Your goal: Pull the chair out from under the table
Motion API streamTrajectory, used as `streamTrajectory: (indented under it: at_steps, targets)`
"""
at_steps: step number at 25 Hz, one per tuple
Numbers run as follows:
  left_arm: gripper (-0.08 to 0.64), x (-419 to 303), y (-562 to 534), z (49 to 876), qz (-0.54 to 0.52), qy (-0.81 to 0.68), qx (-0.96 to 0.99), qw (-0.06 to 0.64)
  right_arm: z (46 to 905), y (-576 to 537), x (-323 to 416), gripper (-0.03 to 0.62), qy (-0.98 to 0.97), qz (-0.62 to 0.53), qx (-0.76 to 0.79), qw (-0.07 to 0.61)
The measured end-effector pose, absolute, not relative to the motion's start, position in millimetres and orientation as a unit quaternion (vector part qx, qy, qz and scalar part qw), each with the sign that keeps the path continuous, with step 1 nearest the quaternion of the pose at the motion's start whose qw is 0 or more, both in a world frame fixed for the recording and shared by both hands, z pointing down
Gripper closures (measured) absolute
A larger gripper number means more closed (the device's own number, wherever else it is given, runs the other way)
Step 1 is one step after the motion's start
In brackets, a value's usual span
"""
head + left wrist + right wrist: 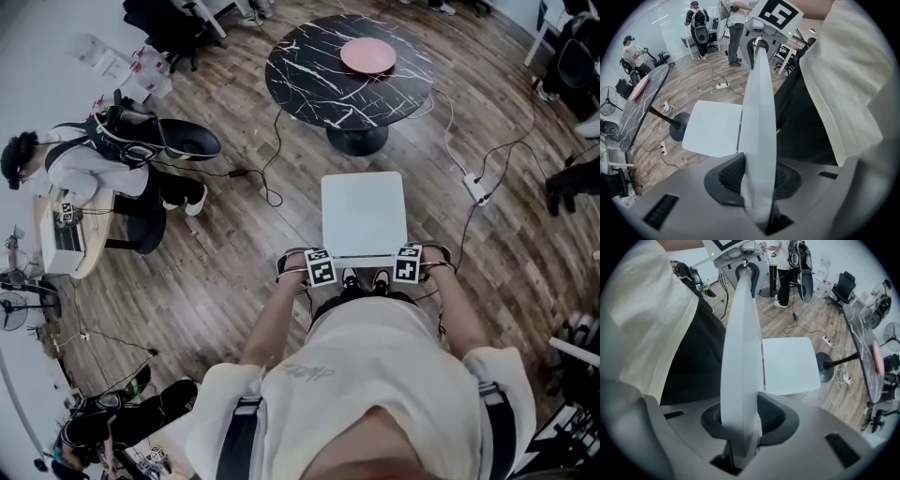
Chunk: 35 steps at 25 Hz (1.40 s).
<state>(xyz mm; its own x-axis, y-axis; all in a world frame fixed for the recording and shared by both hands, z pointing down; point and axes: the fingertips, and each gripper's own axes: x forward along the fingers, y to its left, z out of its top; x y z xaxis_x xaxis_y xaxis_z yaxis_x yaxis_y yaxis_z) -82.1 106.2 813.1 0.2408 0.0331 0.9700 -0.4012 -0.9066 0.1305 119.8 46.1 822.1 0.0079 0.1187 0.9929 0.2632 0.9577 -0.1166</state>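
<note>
White chair [364, 214] sits out from under the black table [300, 70], your left gripper [320, 266] and right gripper [409, 262] clamped on its backrest [759, 117], one near each end, to drag it squarely.

Open office or lab: wood floor [234, 272], trailing cables [274, 155], office chairs [844, 286]

The left gripper [758, 180] gripped the chair [758, 108] by its backrest's top edge, dark pads pressed on both faces. The right gripper [761, 33] sat at the backrest's far end. Beyond the chair's seat stood a dark marble table [640, 105]; behind the chair, a pale shirt [848, 79].
</note>
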Motion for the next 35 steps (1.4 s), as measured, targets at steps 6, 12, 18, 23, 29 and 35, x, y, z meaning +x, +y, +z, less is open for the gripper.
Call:
streamTrajectory:
  at_steps: [6,12,18,23,29,35]
  targets:
    - [0.440,-83,105,814,0.587,-0.134,0.770,0.209,820,44,116,0.471,-0.737,-0.010,-0.107,0.667]
    - [0.412,-78,104,804,0.561,-0.147,0.783,0.225,806,54,107,0.403,-0.773,0.079,-0.102,0.621]
    - [0.379,-79,102,780,0.539,-0.180,0.794,0.216,785,43,112,0.404,-0.786,0.055,-0.084,0.610]
    - [0.379,-85,101,757,0.551,-0.187,0.792,0.182,755,42,108,0.417,-0.797,0.024,-0.082,0.598]
    - [0.379,-87,74,711,0.494,-0.249,0.813,0.181,709,21,86,0.442,-0.846,0.032,-0.029,0.532]
    - [0.509,-82,51,683,0.476,-0.275,0.821,0.157,675,-13,72,0.584,-0.884,0.027,0.051,0.464]
